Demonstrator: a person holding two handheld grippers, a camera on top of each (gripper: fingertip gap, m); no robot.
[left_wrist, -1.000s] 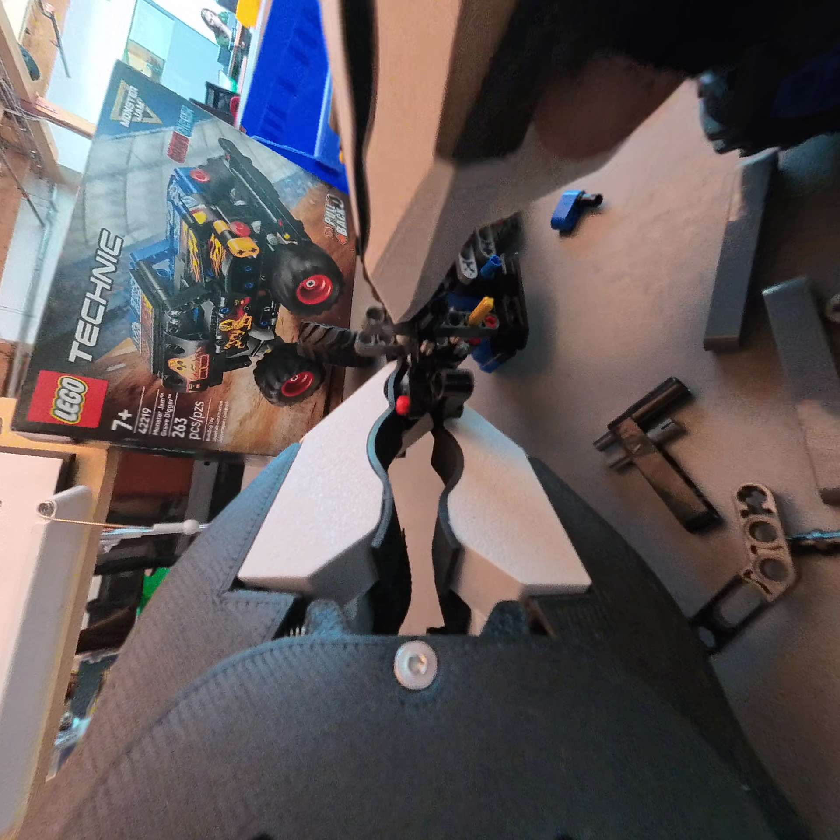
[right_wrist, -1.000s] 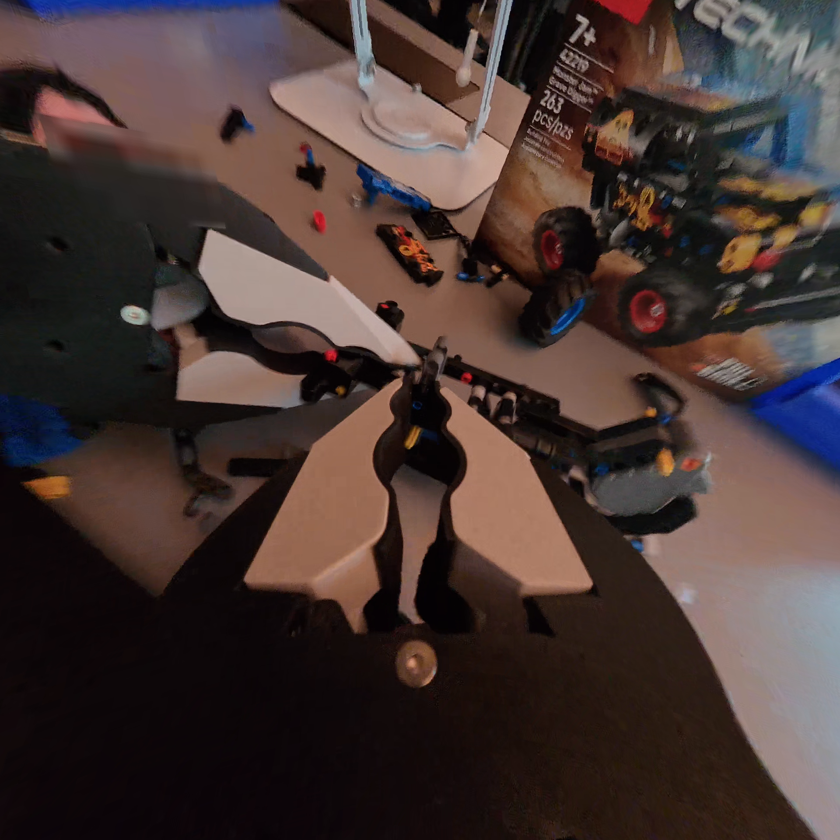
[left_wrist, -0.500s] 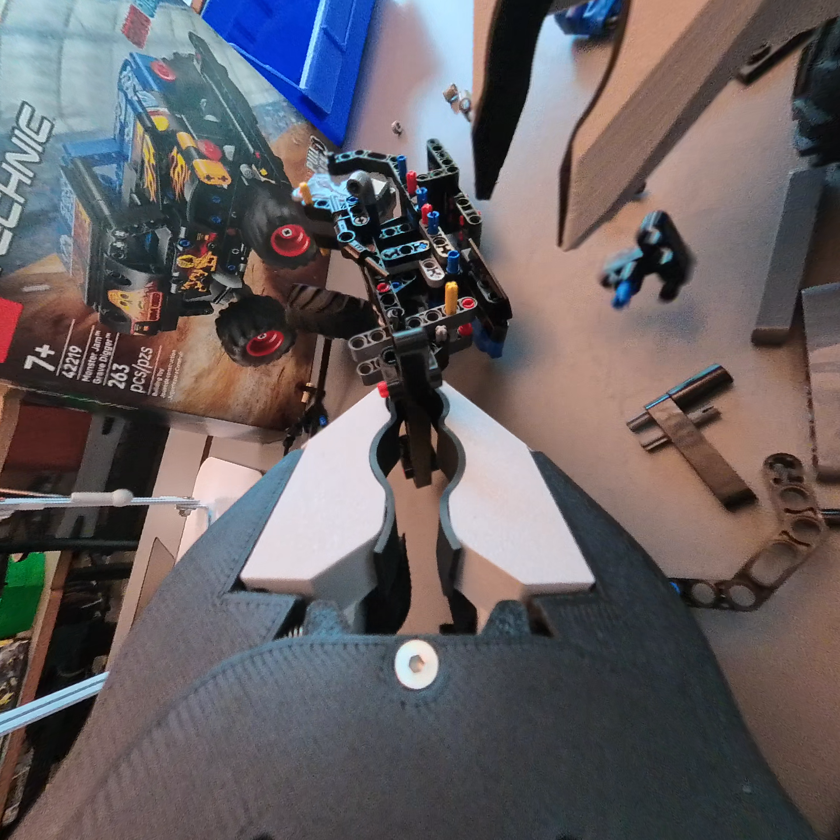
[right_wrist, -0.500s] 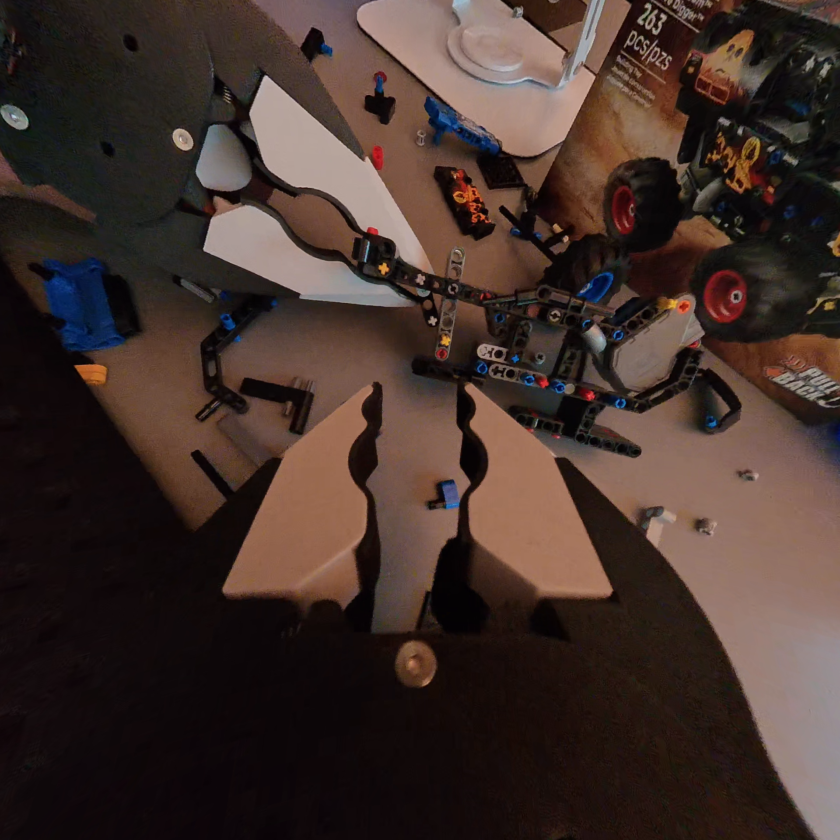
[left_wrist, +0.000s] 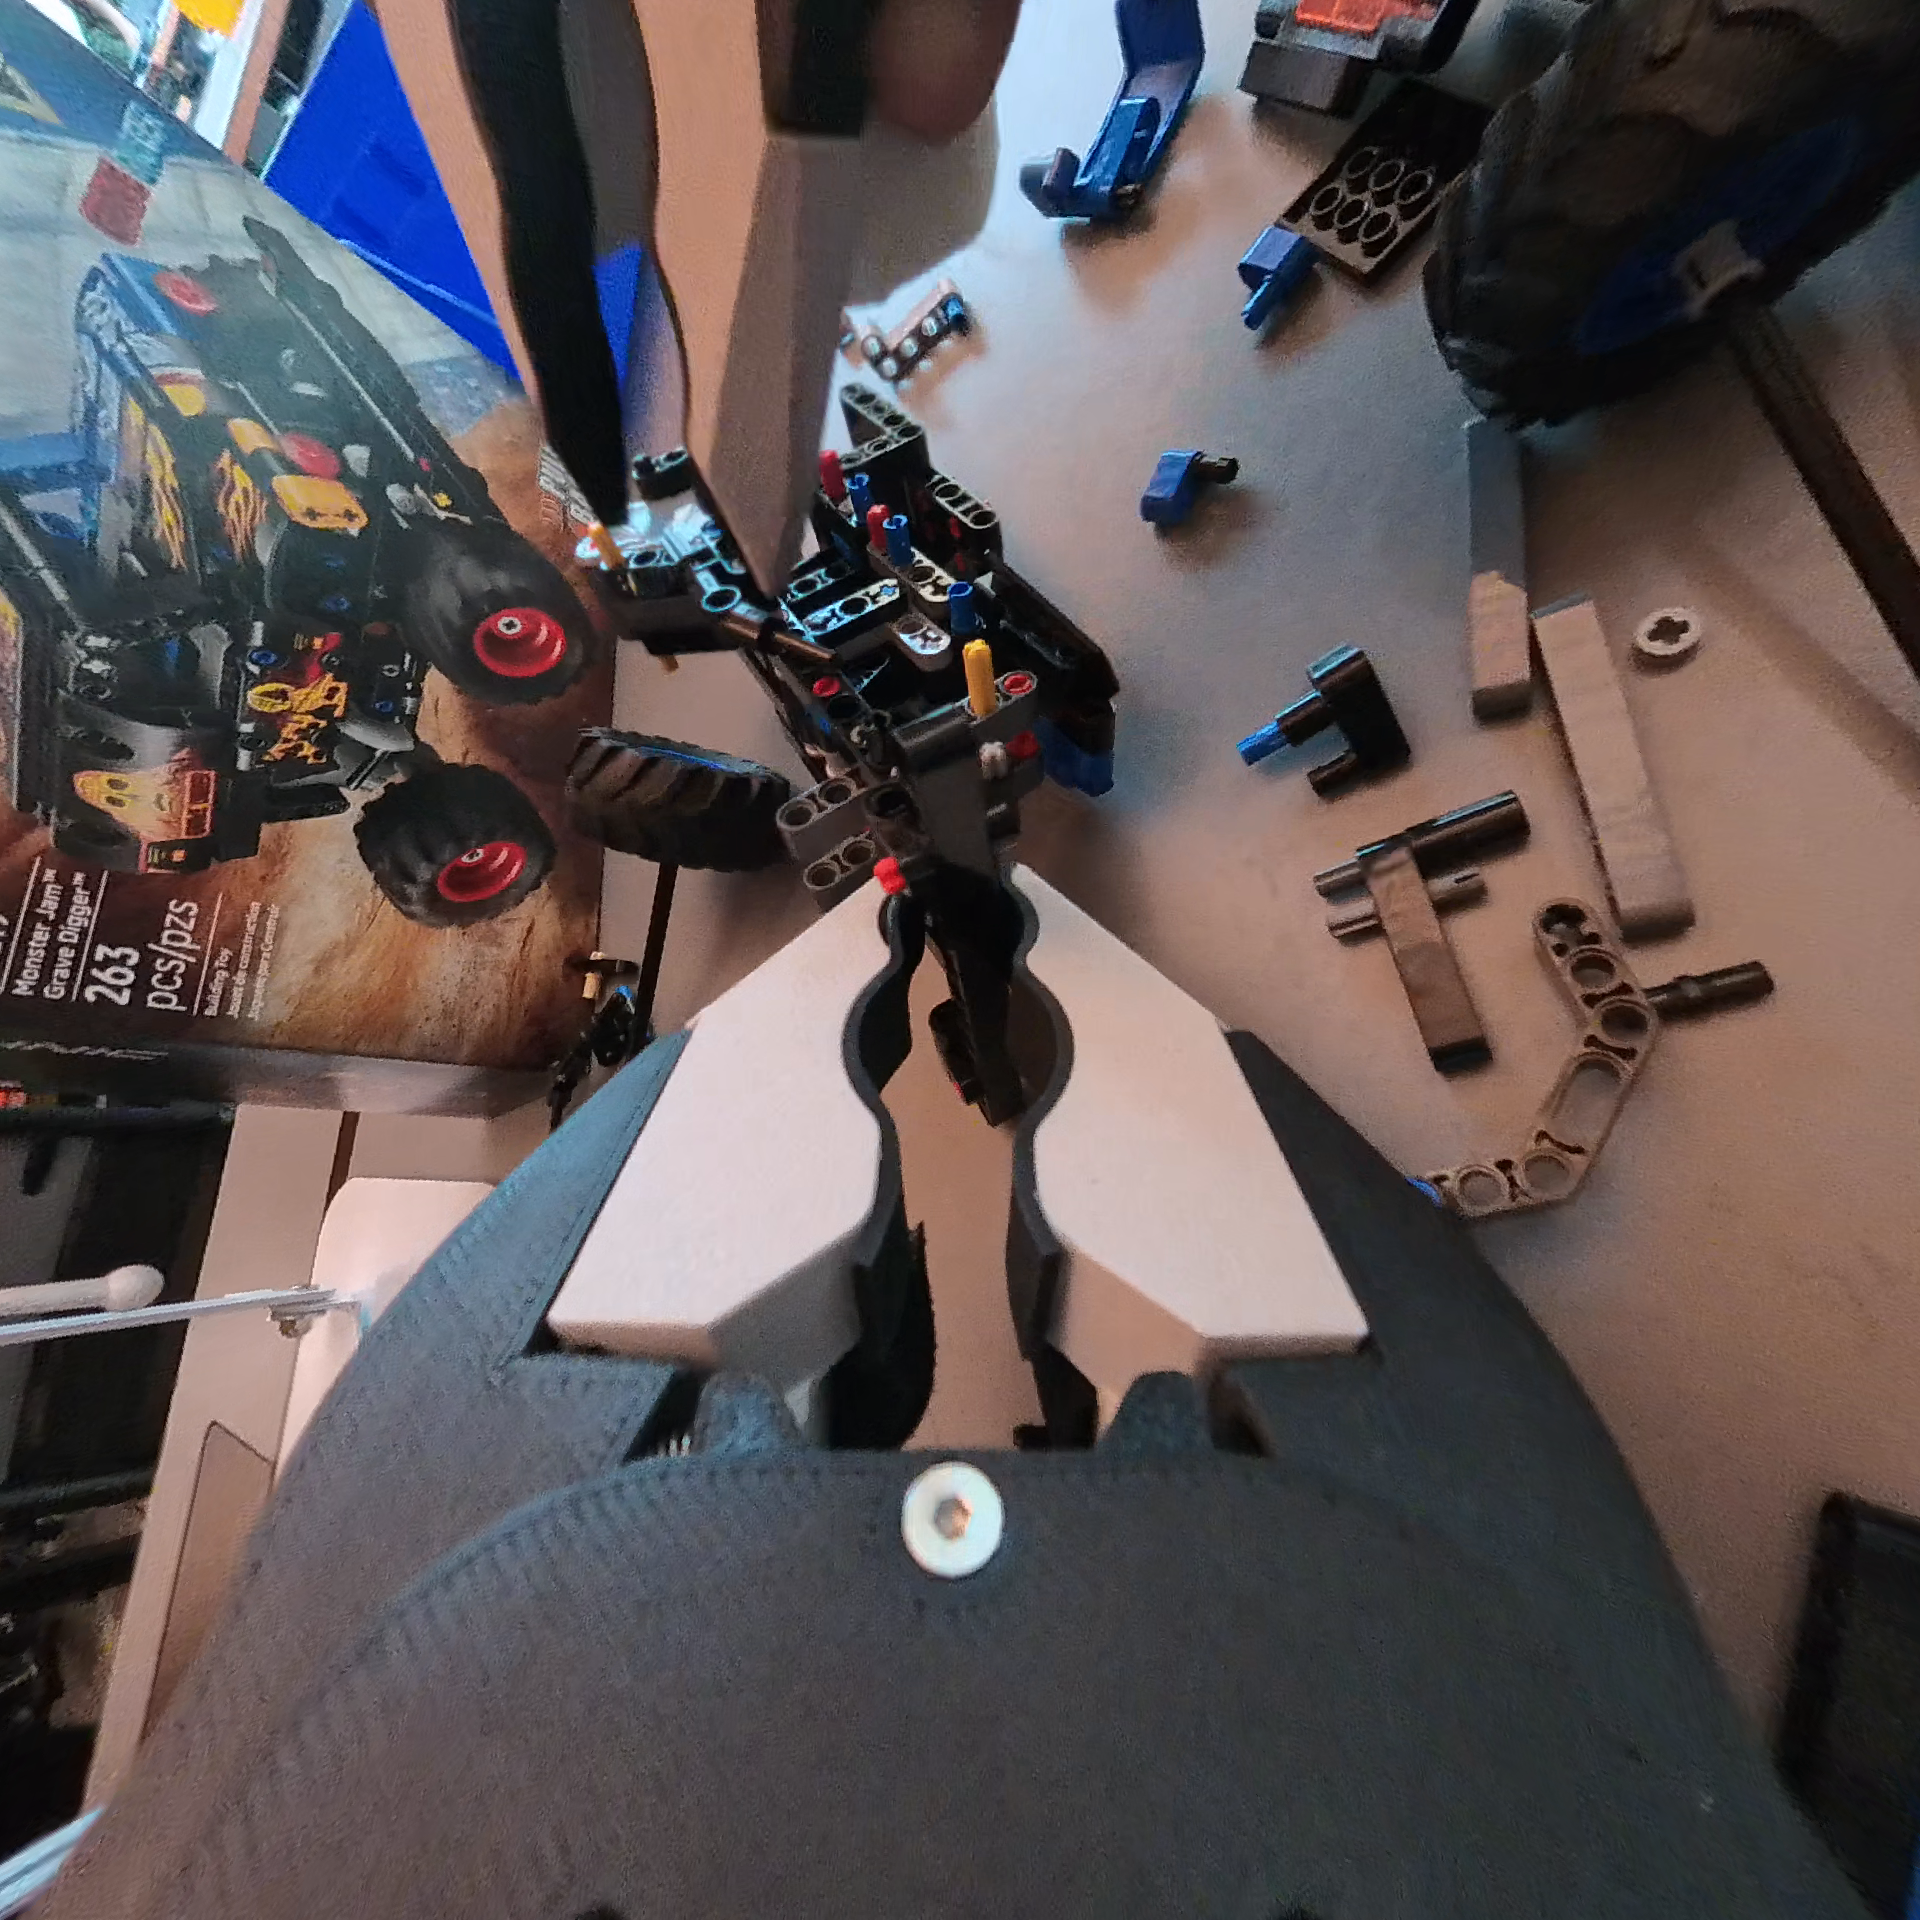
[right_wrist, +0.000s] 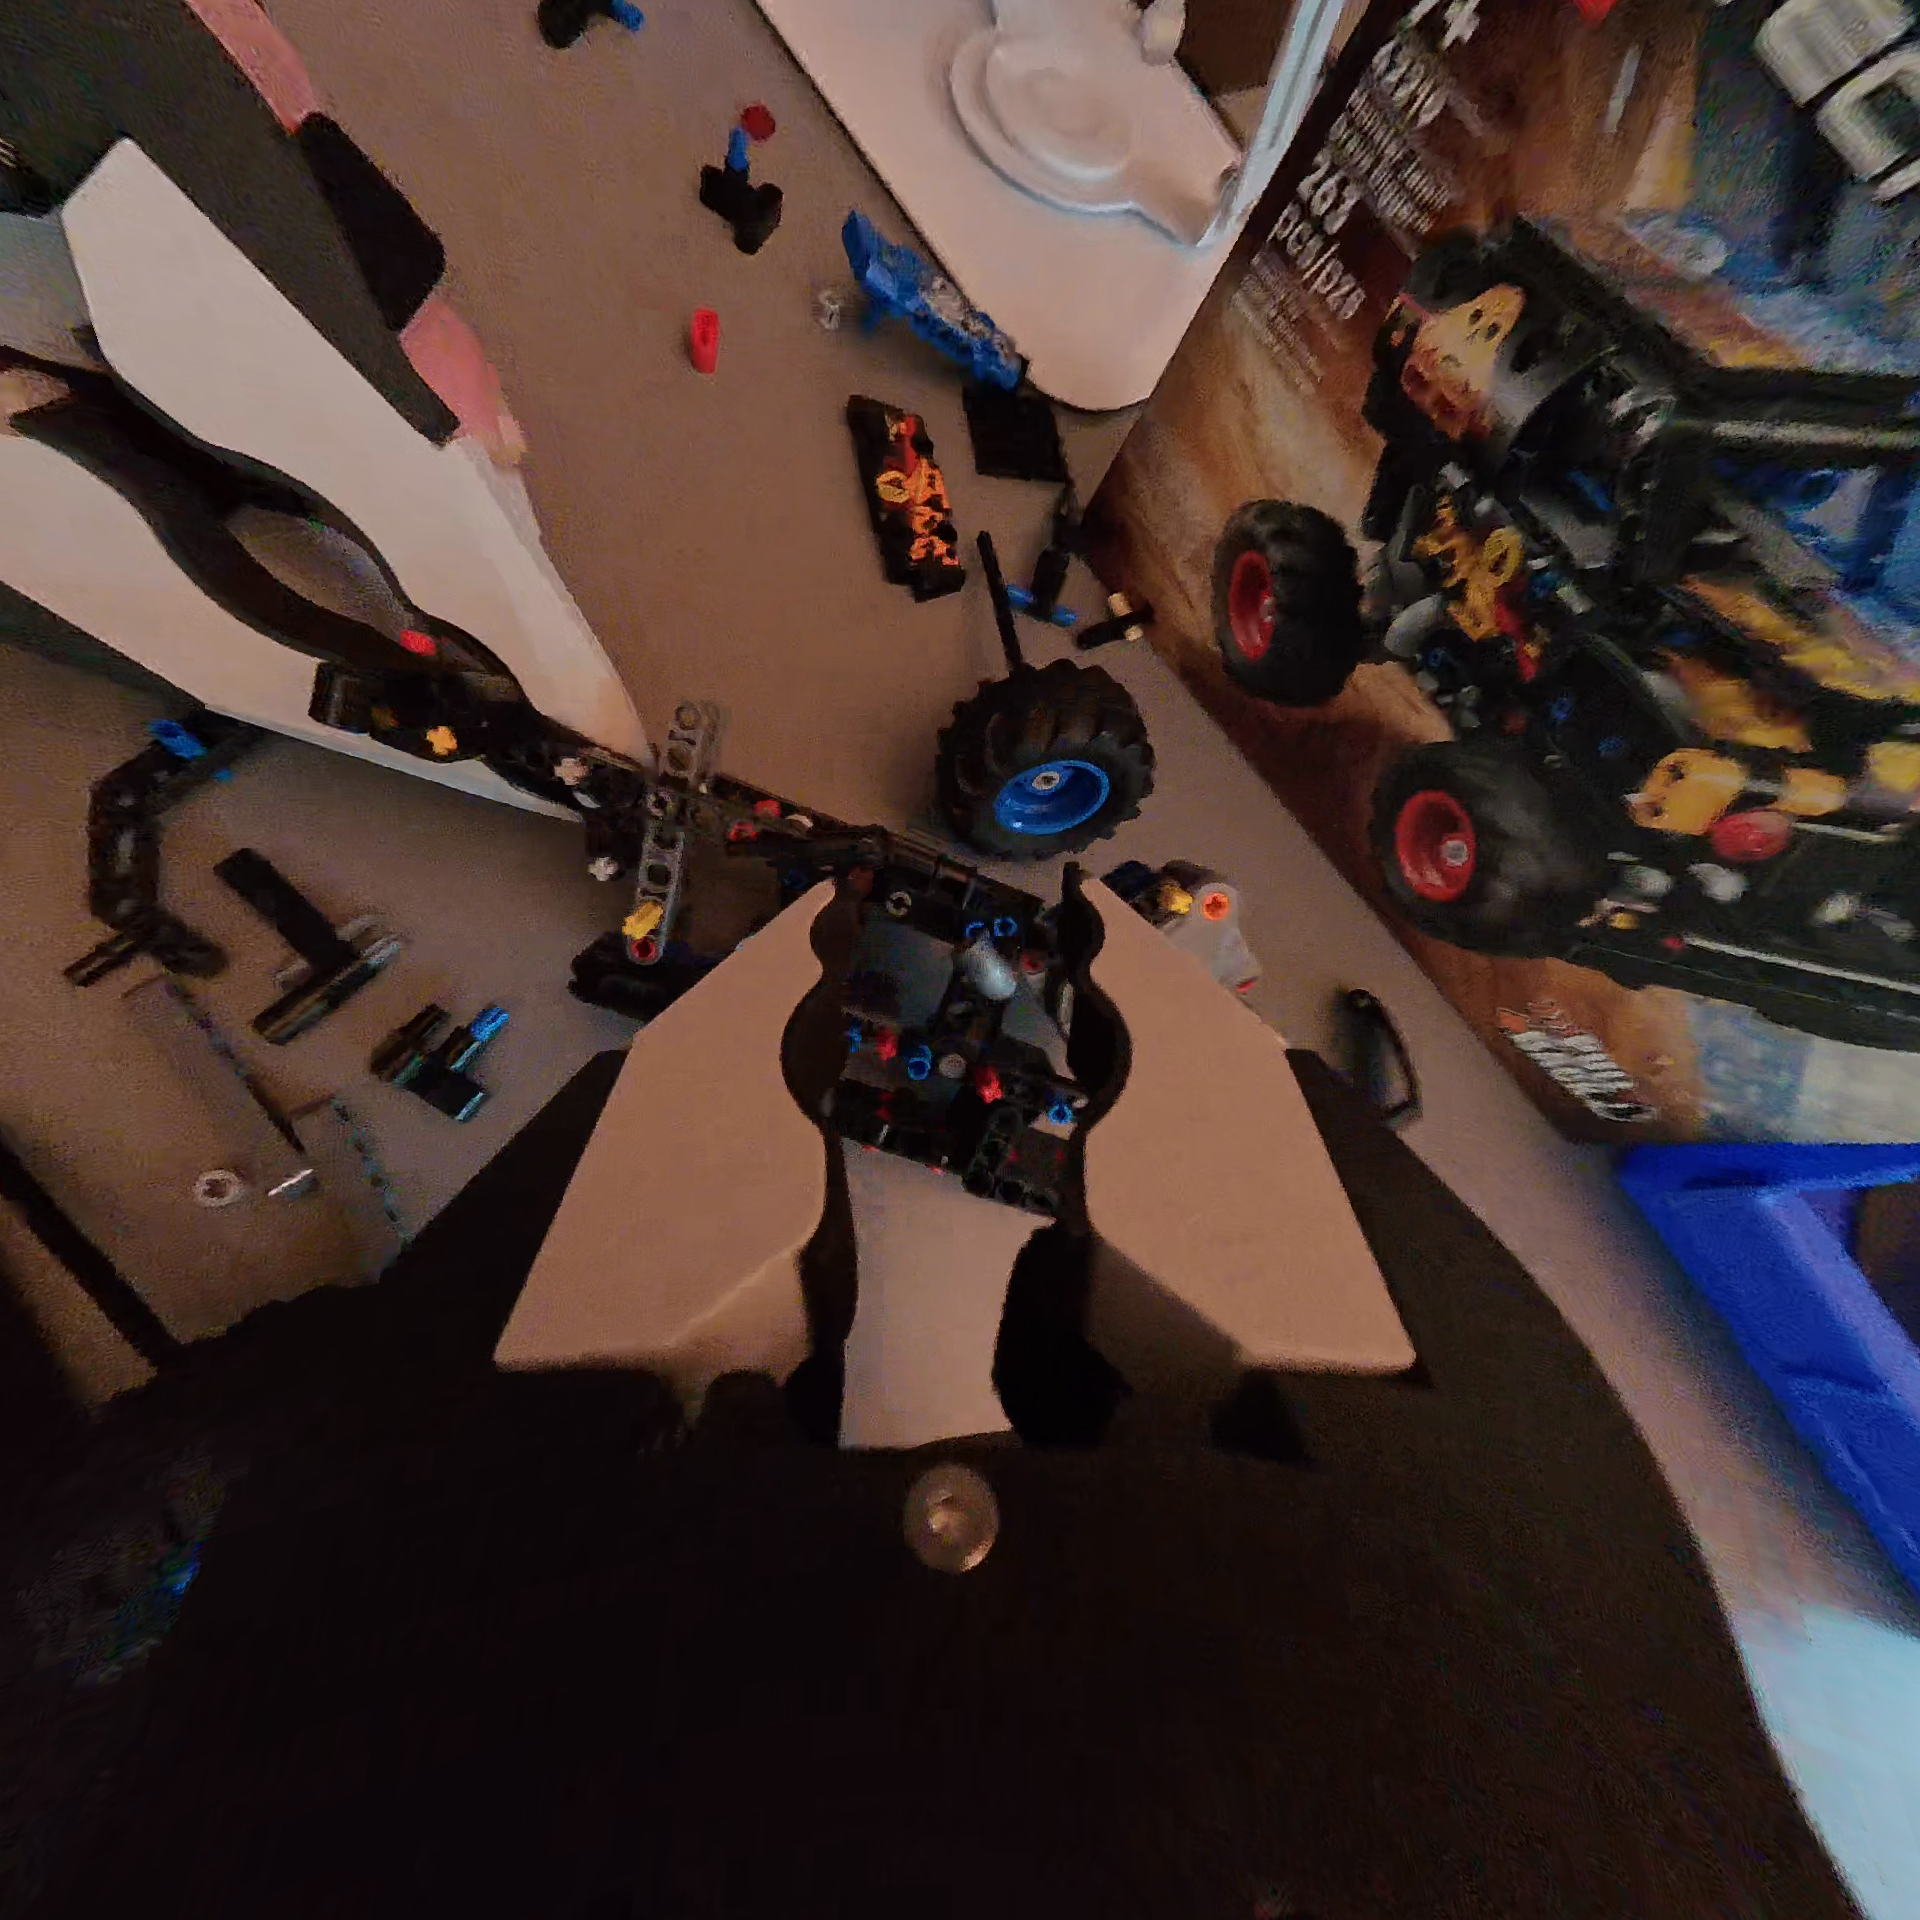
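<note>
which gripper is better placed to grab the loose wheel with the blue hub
Right. The right gripper is open and the wheel lies just past its fingertips; the left gripper is shut on the chassis.

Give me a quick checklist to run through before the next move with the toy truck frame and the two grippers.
1. Left gripper has a grip on the toy truck frame: ok, it is shut on the black beam at the frame's near end.
2. Right gripper is around the frame's other end: ok, the frame sits between its fingers.
3. Right gripper is closed on it: not ok, gaps show on both sides.
4. Frame is off the table: cannot tell.
5. Loose wheel is apart from the frame: ok, it lies just beyond.
6. Box is clear of the grippers: ok, standing to the side.
</note>
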